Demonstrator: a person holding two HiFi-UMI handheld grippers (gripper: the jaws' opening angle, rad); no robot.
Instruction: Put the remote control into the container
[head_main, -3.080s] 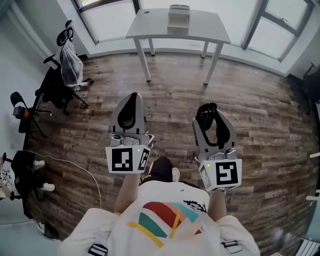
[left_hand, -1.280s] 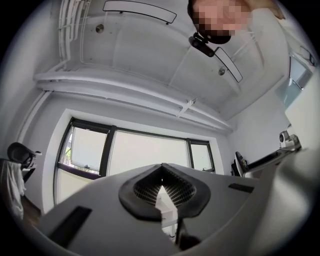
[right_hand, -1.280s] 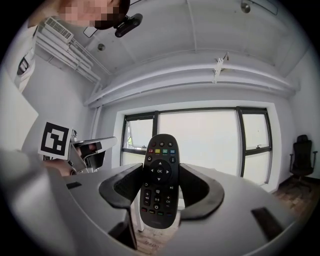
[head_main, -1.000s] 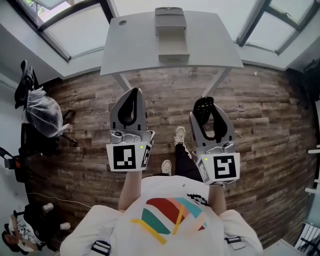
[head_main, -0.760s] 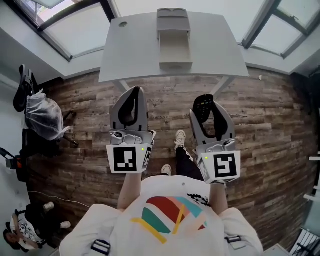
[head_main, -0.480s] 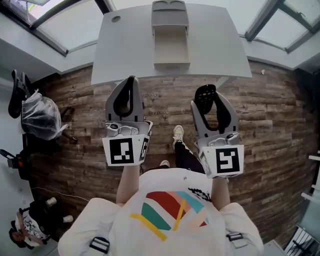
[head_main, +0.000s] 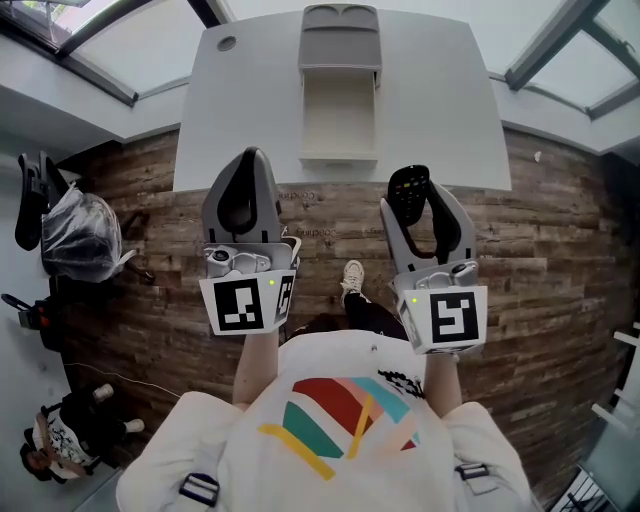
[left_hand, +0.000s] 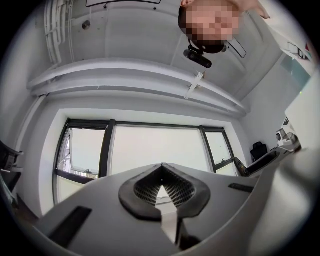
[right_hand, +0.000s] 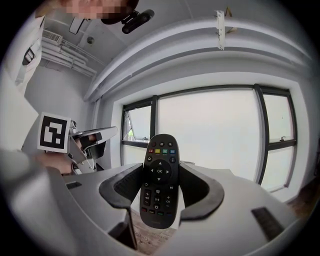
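Right gripper (right_hand: 161, 172) is clamped on the slim black plastic remote control (right_hand: 159, 181), the one with the row of coloured buttons. The pads squeeze its long sides about halfway up. The button face looks back at the gripper's camera and the top end pokes out past the jaw tips.

Left gripper (left_hand: 161, 166) has its jaws closed together, tips touching, nothing between them.

From the head view I'm holding both side by side, with a gap between them, above the brown wood-plank floor (head_main: 540, 250). Just ahead of the jaw tips is the near edge of the light grey rectangular desk (head_main: 230, 120), and the remote's top end lines up with that edge. Further ahead on the desk sits the pale grey open-topped rectangular container (head_main: 340, 157). It's roughly centred between the two grippers, with its long side running away from me. The remote is off to the right of the container and short of its front wall.
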